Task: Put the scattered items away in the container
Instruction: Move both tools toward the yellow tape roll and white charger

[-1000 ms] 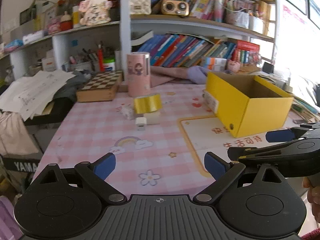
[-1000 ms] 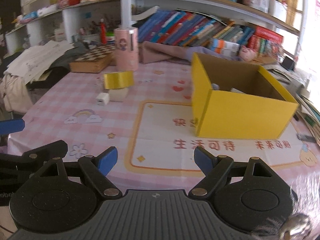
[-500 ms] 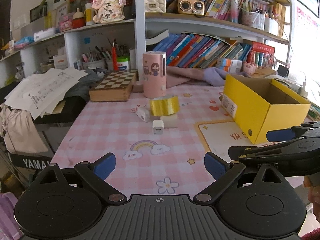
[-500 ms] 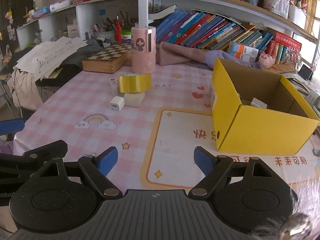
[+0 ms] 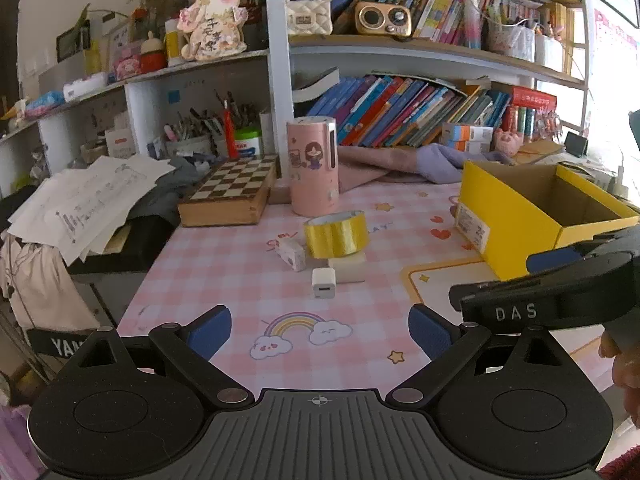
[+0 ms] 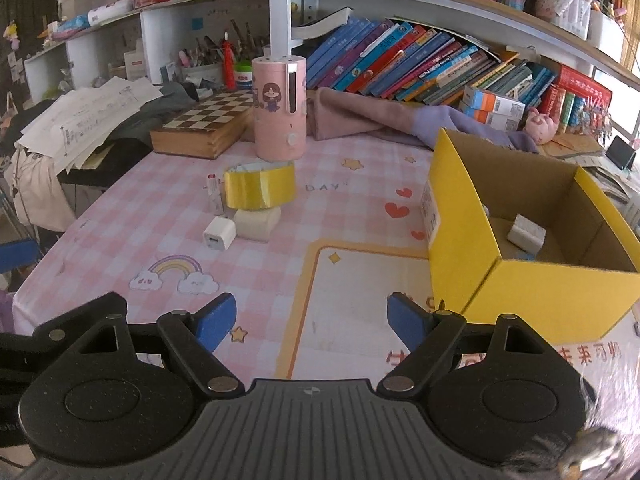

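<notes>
Both 2 wrist views look forward and downward across the table toward the bookshelves, sharing the yellow box and gold tape roll.

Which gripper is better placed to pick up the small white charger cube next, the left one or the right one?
Left, probably. The white charger cube lies straight ahead between the open left gripper fingers. For the right gripper, also open and empty, it sits off to the left; the yellow box is nearer.

Daylight floods in from the right, blowing out that edge, while fisheye distortion bends the shelves.
</notes>
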A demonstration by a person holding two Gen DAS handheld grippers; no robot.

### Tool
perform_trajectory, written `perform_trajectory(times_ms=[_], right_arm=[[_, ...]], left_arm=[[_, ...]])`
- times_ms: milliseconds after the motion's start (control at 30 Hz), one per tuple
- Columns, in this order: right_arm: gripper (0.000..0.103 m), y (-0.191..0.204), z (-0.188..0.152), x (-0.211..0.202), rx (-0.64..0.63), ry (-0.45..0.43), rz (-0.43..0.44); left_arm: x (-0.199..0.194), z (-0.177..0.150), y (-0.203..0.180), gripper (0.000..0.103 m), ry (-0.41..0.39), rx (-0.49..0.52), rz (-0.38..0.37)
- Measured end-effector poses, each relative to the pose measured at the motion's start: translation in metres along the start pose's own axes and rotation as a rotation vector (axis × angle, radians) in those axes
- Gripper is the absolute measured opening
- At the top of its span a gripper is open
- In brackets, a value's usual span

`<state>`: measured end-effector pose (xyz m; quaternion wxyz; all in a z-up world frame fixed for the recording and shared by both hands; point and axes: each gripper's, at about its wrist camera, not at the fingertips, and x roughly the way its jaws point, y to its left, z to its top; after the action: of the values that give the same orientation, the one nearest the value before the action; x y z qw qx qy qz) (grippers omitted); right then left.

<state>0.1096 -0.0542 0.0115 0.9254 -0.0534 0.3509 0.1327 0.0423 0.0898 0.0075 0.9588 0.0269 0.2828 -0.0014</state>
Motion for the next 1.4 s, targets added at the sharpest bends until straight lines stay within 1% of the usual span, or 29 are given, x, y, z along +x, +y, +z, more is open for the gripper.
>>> perform_trajectory(times_ms=[367, 500, 700, 800, 967, 1133, 1400], right_arm=[[0.082, 0.001, 0.024, 0.025, -0.031, 0.014, 0.021], [0.082, 0.004, 0.033, 0.036, -0.044, 0.022, 0.042], [0.082, 0.005, 0.047, 0.055, -0.059, 0.029, 0.068], [0.081, 0.002, 0.052, 0.067, -0.056, 0.042, 0.072], [0.081, -0.003, 0.060, 0.083, -0.079, 0.063, 0.067], [0.081, -0.013, 0.070, 0.094, -0.056, 0.056, 0.060], [0.081, -0.022, 0.078, 0.113, -0.030, 0.063, 0.058]], left_arm=[[0.021, 0.009, 0.001, 0.097, 0.012, 0.015, 0.024], [0.028, 0.009, 0.001, 0.097, 0.012, 0.024, 0.006], [0.045, 0.015, 0.002, 0.097, 0.027, 0.024, 0.014], [0.057, 0.019, 0.002, 0.097, 0.034, 0.010, 0.024], [0.072, 0.028, 0.002, 0.097, 0.023, -0.029, 0.038], [0.083, 0.030, -0.001, 0.097, 0.021, -0.010, 0.041], [0.107, 0.035, -0.004, 0.097, 0.042, -0.014, 0.028]])
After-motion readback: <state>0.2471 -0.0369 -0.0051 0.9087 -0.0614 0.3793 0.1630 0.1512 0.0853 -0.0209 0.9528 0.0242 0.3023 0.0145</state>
